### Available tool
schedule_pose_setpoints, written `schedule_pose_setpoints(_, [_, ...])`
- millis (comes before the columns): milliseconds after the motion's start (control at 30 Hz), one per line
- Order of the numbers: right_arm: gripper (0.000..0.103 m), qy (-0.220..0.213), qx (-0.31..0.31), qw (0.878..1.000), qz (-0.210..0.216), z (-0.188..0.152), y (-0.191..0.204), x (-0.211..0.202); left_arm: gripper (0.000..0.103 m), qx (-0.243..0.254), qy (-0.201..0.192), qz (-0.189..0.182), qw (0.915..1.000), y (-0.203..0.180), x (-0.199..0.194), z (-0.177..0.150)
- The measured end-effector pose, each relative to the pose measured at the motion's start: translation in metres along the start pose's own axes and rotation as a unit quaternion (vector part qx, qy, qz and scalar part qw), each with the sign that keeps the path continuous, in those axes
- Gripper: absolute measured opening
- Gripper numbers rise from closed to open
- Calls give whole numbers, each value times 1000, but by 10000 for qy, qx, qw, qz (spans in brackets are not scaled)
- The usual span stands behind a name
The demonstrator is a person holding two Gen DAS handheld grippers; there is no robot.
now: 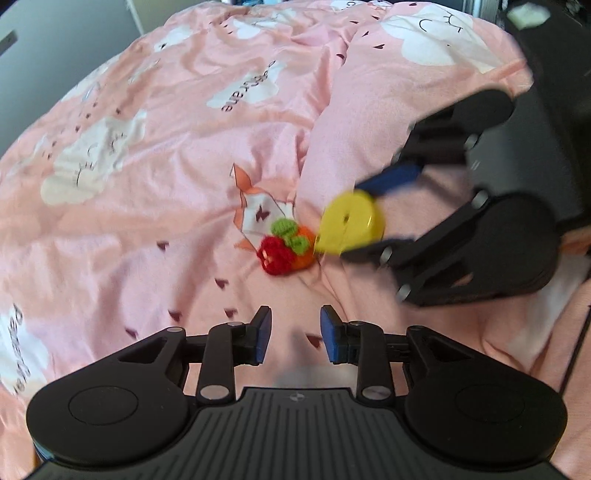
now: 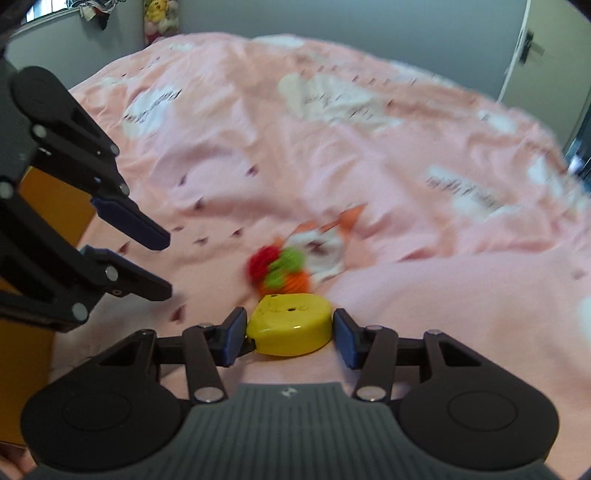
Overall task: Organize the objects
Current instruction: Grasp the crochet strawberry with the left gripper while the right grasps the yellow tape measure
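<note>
Your right tongs (image 2: 290, 334) have the yellow tape measure (image 2: 290, 326) between the blue pads. The left pad (image 2: 234, 336) touches its side; the right pad (image 2: 345, 343) sits against or just off the opposite edge, too close to call a firm clamp. In the left wrist view the same right tongs (image 1: 364, 225) come in from the right, and the yellow tape measure (image 1: 349, 223) sits at their tips, low over the bed, blurred.

Your left tongs (image 1: 295, 334) are narrow, with a gap between the pads and nothing in it, only pink fabric below. In the right wrist view the left tongs (image 2: 160, 264) reach in from the left, both fingers clear of everything.

The knitted toy (image 1: 286, 247), red and orange with green bits, lies on the bedspread (image 1: 147, 206) just left of the tape measure in the left wrist view, apparently touching it. In the right wrist view the knitted toy (image 2: 280, 271) sits just beyond the tape measure. It rests partly on a white and orange printed patch (image 1: 258, 210) of the fabric.

A raised fold of the bedspread (image 1: 369, 122) runs along the right, right next to both objects. The bedspread is pink with white cloud shapes and small dark marks. A grey wall (image 2: 369, 22) is at the far side.
</note>
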State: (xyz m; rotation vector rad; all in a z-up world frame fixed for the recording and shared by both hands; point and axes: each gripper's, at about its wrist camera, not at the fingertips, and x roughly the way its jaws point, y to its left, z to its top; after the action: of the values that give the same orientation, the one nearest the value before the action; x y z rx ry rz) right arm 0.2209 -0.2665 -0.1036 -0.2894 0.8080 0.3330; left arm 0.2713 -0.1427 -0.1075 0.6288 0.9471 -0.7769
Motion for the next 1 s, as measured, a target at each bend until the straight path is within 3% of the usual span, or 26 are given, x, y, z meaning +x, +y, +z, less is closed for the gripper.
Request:
schedule_pose_setpoints(100, [53,-174,-19,9992,-369,2,-14,0,45,81,-132,88,9998,2,13,12])
schedule_pose_setpoints(200, [53,-88,474,9988,-115,-3,-36,13,52,4,-207,94,9997,7,31,22])
schedule_pose_setpoints(367, [54,-77,774,9969,76,-14,-46,29,53,-400,-172,-183,9989,17,60,32])
schedule_pose_setpoints(667, [54,-86,782,9968,129,-14,-45,34,52,-937,-162,-409,9946,28,86,39])
schedule_pose_setpoints(800, [54,-45,747,9972,79,-15,-44,36,53,-1423,-136,-612,9878,36,95,37])
schedule_pose_setpoints(933, [54,-37,785,9969,50,-14,-44,37,53,-2119,-88,-895,9731,48,104,32])
schedule_pose_setpoints(1000, [54,-34,797,9968,30,-15,-44,37,52,-2213,-139,-883,9711,47,102,29])
